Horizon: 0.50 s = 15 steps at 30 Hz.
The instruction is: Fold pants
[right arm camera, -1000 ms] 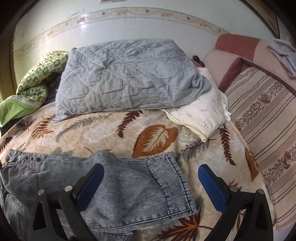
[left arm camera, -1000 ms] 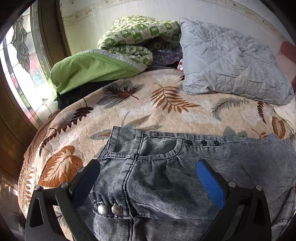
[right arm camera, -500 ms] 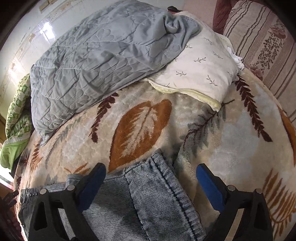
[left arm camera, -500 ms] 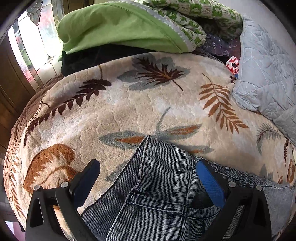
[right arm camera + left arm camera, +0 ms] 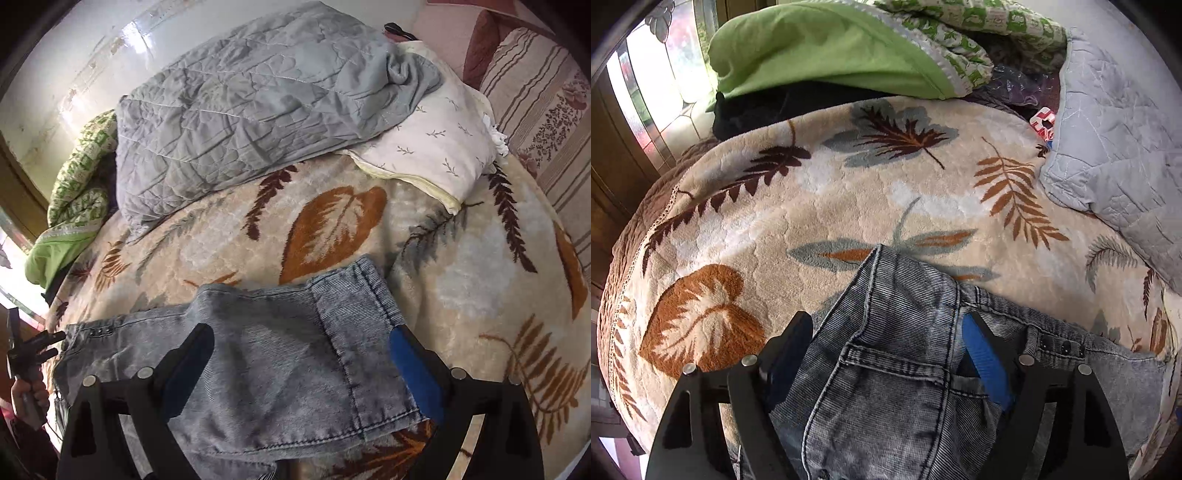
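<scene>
Denim pants (image 5: 894, 354) lie on the bed (image 5: 775, 221); in the left view the left tool (image 5: 886, 354) straddles the waistband corner, spread wide, so closing may pinch one layer only. Right view: the right tool (image 5: 299, 358) gapes over the hem, unclenched; pants run waist-left to hem-right.

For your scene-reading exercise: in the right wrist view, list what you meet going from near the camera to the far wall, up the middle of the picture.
Right gripper → jeans → leaf blanket → grey quilt → wall.
</scene>
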{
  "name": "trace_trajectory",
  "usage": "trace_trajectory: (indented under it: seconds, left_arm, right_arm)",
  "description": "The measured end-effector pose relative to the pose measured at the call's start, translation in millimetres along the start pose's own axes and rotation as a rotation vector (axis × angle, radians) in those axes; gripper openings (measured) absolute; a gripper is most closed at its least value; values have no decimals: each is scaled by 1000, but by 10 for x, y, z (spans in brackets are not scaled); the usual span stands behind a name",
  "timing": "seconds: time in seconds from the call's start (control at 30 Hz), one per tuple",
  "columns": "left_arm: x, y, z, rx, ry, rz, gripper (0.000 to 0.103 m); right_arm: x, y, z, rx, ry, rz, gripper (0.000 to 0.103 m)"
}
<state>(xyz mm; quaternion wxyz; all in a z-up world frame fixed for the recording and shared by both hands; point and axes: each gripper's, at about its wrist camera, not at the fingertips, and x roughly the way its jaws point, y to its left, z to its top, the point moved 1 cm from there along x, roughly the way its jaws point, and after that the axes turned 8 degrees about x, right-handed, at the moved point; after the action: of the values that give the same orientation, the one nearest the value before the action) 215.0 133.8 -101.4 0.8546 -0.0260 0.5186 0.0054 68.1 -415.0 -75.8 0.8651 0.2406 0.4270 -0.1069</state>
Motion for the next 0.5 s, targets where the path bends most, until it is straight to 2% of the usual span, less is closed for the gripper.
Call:
trace_trajectory:
  seconds: [0.1, 0.2, 0.3, 0.4, 0.5]
  left_arm:
    - [-242, -277, -143, 76, -42, -65, 84]
    - [-486, -678, -412, 233, -71, -101, 84]
    - [-678, -999, -726, 361, -93, -138, 84]
    - [-781, -1208, -985, 416, -80, -185, 84]
    - [-928, -1329, -1209, 449, -118, -193, 84]
  right_arm:
    - [-350, 216, -302, -63, -17, 49, 97]
    - [-678, 334, -775, -106, -14, 113, 97]
    - [-918, 282, -1284, -81, 9, 179, 97]
    - [-1141, 219, -1721, -49, 13, 238, 97]
    - [-1184, 173, -1930, -3, 13, 267, 97]
